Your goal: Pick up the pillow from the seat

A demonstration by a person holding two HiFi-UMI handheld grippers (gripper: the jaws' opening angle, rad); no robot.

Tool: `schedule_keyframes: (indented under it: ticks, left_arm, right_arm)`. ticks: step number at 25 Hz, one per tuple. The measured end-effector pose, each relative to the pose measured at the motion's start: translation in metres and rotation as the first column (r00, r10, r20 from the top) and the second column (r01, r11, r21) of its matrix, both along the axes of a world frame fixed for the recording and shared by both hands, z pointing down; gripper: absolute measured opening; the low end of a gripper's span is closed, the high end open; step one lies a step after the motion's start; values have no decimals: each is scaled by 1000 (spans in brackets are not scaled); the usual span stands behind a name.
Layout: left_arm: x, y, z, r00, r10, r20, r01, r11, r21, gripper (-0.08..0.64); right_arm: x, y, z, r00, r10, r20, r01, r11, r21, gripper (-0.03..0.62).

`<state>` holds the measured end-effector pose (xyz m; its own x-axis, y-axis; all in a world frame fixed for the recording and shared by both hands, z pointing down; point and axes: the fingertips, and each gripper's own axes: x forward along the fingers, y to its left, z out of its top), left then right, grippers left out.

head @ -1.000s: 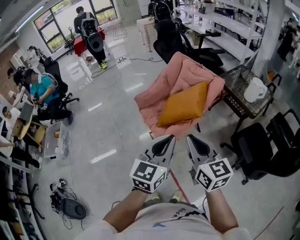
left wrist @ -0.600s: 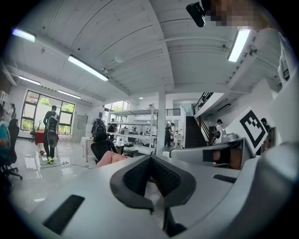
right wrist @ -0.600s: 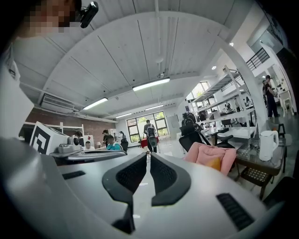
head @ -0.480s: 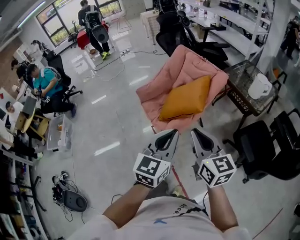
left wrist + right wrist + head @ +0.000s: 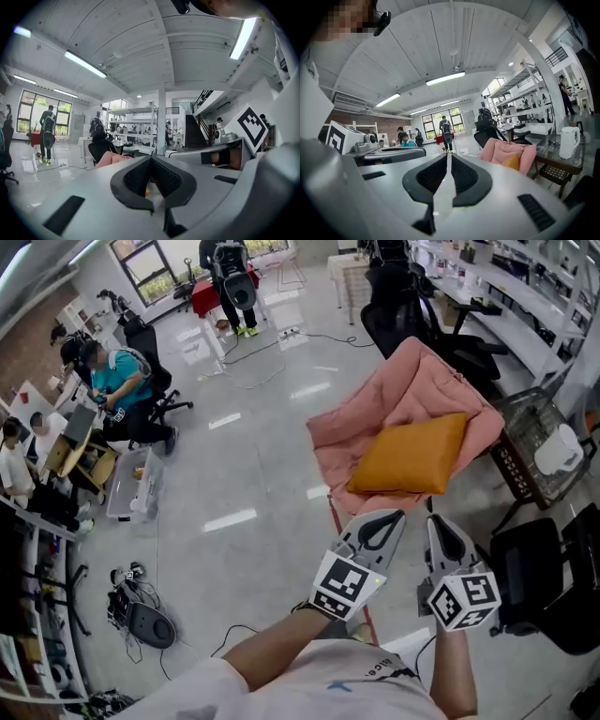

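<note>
An orange pillow [image 5: 410, 457] lies on the seat of a pink padded chair [image 5: 422, 371] at the right of the head view. Both grippers are held low in front of the chair, short of the pillow and not touching it. My left gripper [image 5: 392, 516] has its jaws together with nothing held; its own view shows the pink chair [image 5: 111, 159] over the jaws and a sliver of the orange pillow [image 5: 147, 191] between the pads. My right gripper [image 5: 438, 520] is shut and empty too; in its view the pillow [image 5: 513, 162] rests in the chair [image 5: 502, 151] ahead and to the right.
Right of the chair stands a dark mesh side table [image 5: 525, 460] with a white kettle [image 5: 562, 448]. Black office chairs [image 5: 398, 315] stand behind and at the right [image 5: 553, 577]. People sit at desks at the left [image 5: 117, 381]. Black gear and cables [image 5: 141, 620] lie on the glossy floor.
The view has swung left and drawn closer, so the chair and pillow now sit further right and nearer. Both grippers moved right with it and stay shut.
</note>
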<state>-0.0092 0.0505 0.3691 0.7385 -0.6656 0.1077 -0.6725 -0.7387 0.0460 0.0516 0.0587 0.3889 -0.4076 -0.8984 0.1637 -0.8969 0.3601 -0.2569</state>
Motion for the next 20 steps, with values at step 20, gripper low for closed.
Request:
schedule_keyframes:
  ticks: [20]
  left_arm:
    - [47,-201,71,979,204,28,-200,976,-87,11]
  right_arm:
    - [66,-179,117,971,235,-45,-237,926,-293,151]
